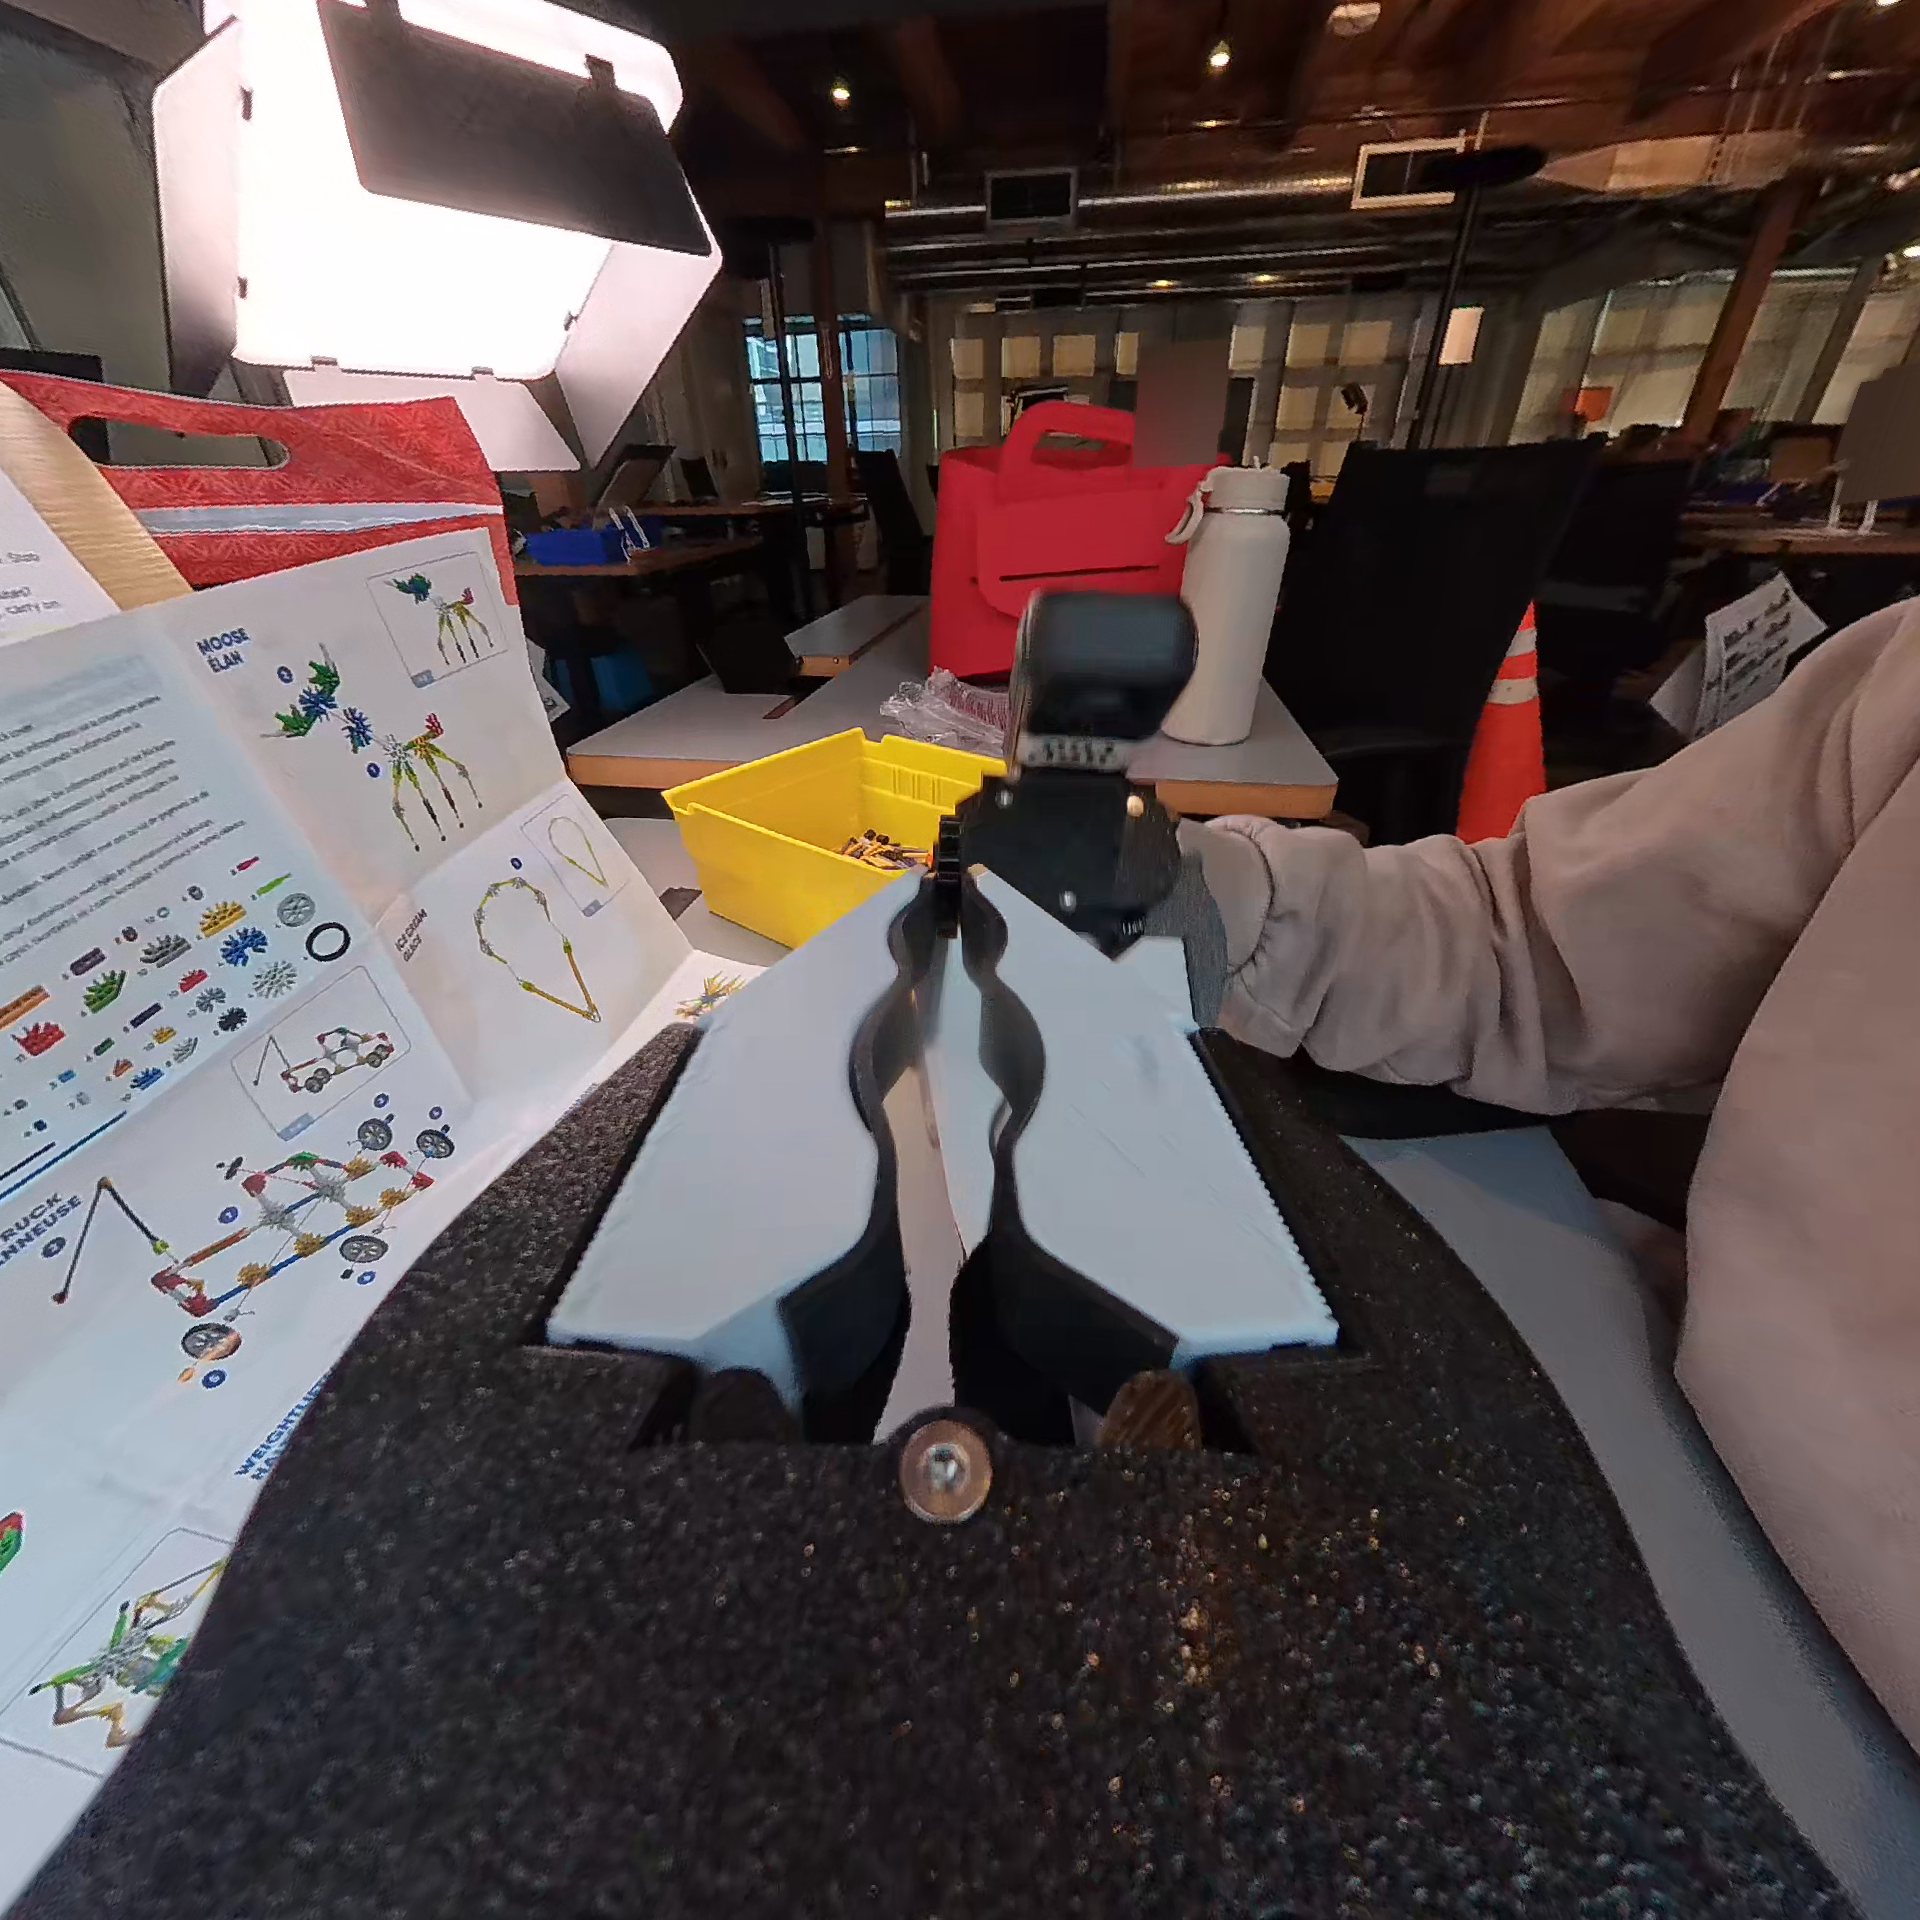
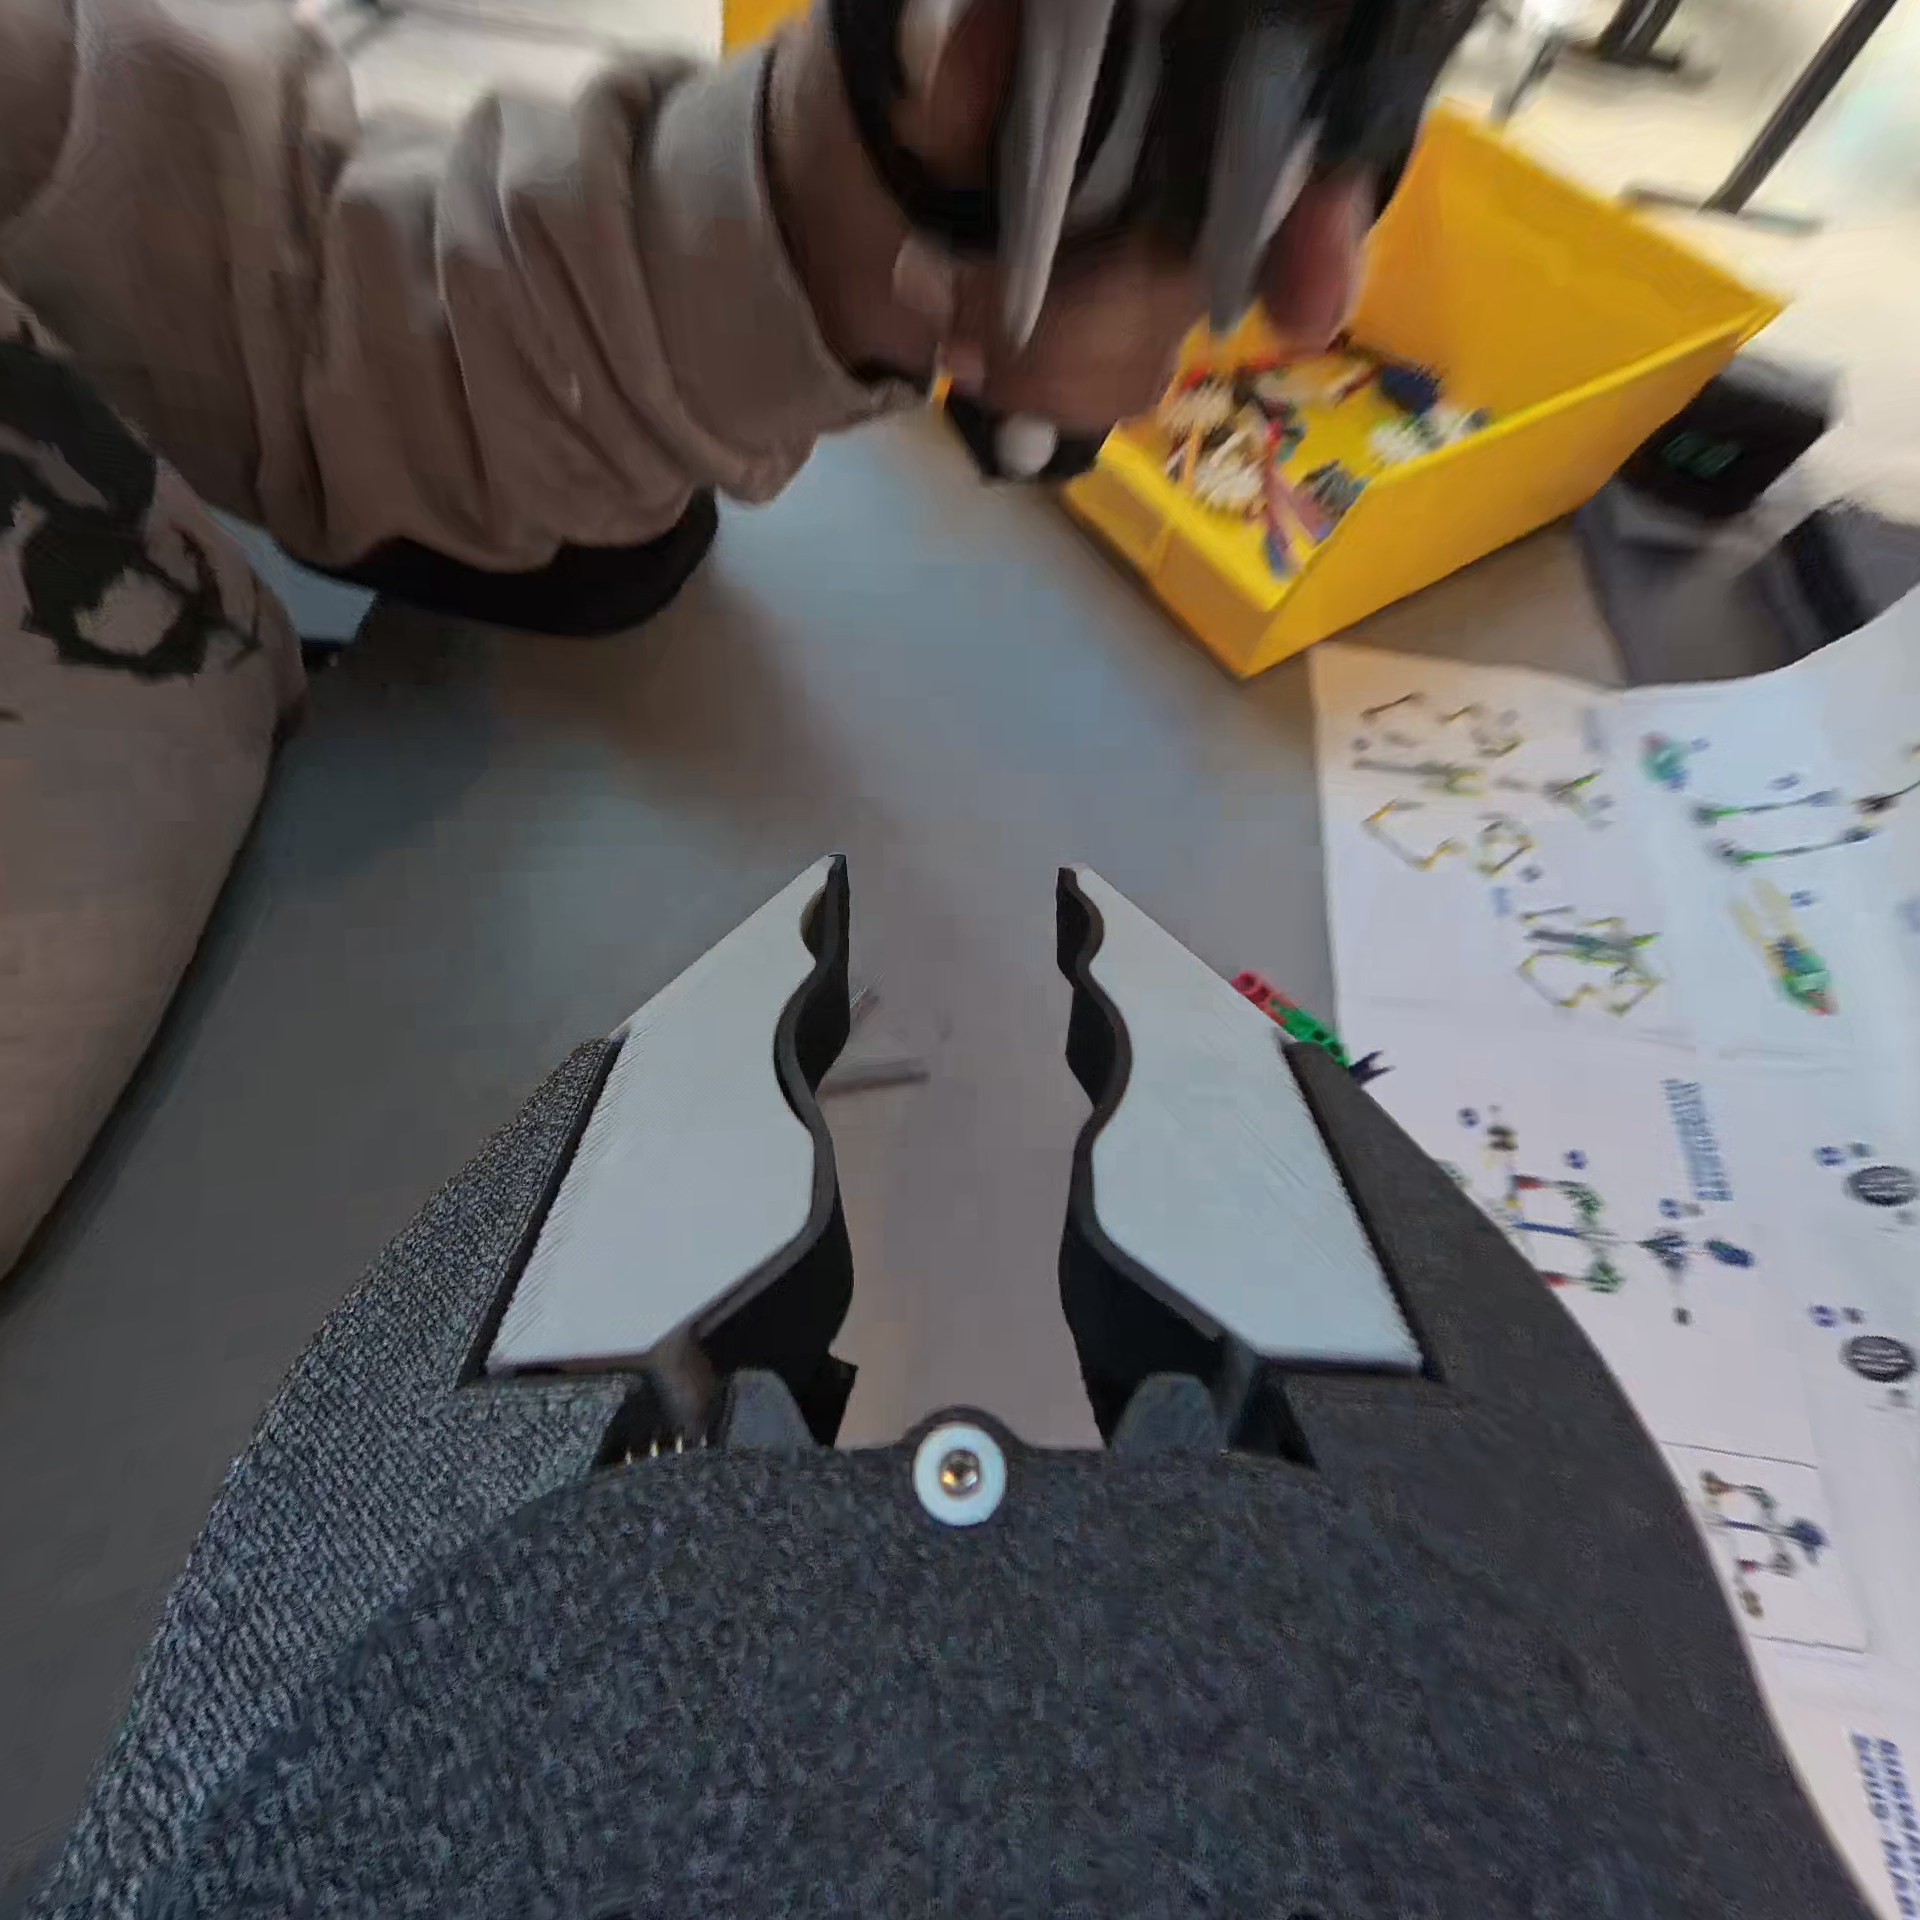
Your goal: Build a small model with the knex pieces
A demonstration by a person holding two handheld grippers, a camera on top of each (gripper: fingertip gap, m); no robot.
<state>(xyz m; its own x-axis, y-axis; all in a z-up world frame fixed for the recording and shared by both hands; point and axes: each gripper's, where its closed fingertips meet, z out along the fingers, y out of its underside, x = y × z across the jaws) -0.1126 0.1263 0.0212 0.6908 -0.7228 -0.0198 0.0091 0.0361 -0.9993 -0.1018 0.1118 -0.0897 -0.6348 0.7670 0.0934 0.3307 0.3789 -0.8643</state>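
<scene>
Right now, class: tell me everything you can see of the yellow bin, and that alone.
The yellow bin is an open-topped tray of what looks like hard, glossy plastic, with sloping walls and a ribbed inner end. It stands upright on the grey table, beside the folded instruction sheet. Small coloured construction pieces lie loose in its bottom. In the right wrist view, the left gripper hangs over its near edge, too blurred to tell if they touch.

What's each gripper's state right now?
Left gripper: jaws shut on a small black gear.
Right gripper: jaws open, empty, over the table.
</scene>
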